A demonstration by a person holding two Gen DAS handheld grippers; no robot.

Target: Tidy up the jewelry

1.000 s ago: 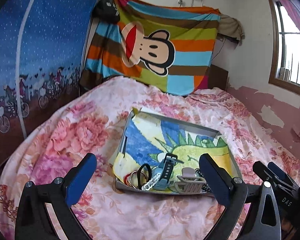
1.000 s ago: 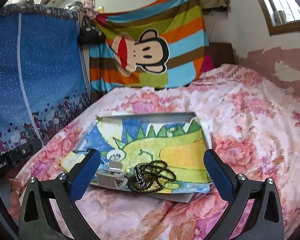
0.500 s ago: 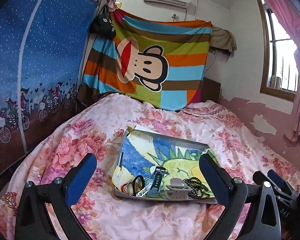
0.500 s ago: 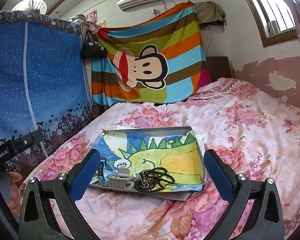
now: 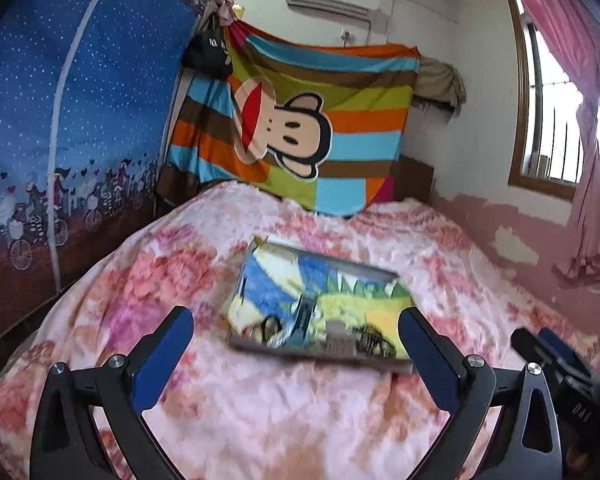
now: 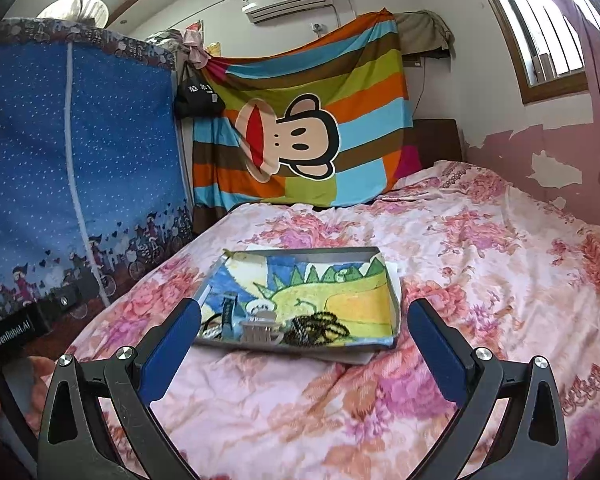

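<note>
A shallow grey tray (image 6: 300, 251) (image 5: 320, 354) lined with a dinosaur-print cloth lies on the floral bed. Along its near edge sit a black bead string (image 6: 320, 326) (image 5: 366, 334), a pale hair claw clip (image 6: 262, 326) (image 5: 338, 340), a blue watch (image 6: 229, 312) (image 5: 304, 316) and dark bangles (image 5: 270, 326), blurred in the left wrist view. My left gripper (image 5: 296, 354) is open, held back above the bedcover before the tray. My right gripper (image 6: 304, 344) is open too, with nothing between its fingers, just short of the tray's front edge.
The floral bedcover (image 6: 480, 248) spreads all around the tray. A blue fabric wardrobe (image 6: 80, 168) stands on the left and a striped monkey blanket (image 6: 300, 140) hangs at the back. The window wall (image 5: 548, 128) is on the right. A hand (image 6: 8, 384) holds the other gripper at lower left.
Both grippers have pulled back and tilted up from the tray, which now looks smaller and farther. Both stay open and empty. The jewelry in the tray has not moved.
</note>
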